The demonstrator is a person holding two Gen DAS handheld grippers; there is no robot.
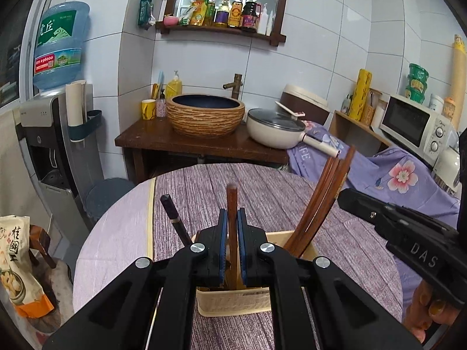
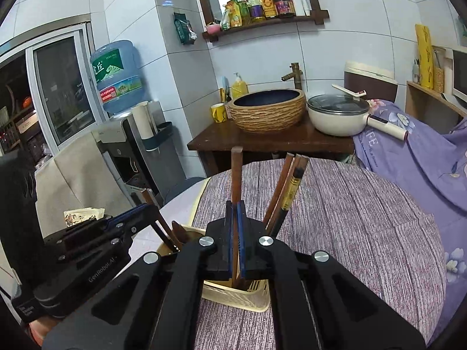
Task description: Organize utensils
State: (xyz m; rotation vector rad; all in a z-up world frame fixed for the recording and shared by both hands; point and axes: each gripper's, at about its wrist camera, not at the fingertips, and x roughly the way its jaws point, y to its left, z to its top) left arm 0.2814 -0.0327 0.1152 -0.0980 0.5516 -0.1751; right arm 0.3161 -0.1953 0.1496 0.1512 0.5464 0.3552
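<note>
Both tools tilt downward over the cream holder (image 1: 233,300) on the purple-clothed desk (image 1: 262,186). The left tool (image 1: 232,245) is clamped on one brown chopstick (image 1: 232,204) whose lower end is in the holder. The right tool (image 2: 235,239) pinches another brown chopstick (image 2: 235,175) likewise. Three brown chopsticks (image 1: 321,201) lean in the holder, plus one dark chopstick (image 1: 175,218).

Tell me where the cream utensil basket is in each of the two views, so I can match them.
Left wrist view: the basket sits bottom centre, mostly behind the left gripper.
Right wrist view: the basket sits bottom centre, behind the right gripper.
Shared landmark: the woven sink bowl on the dark wooden counter behind the table.
</note>
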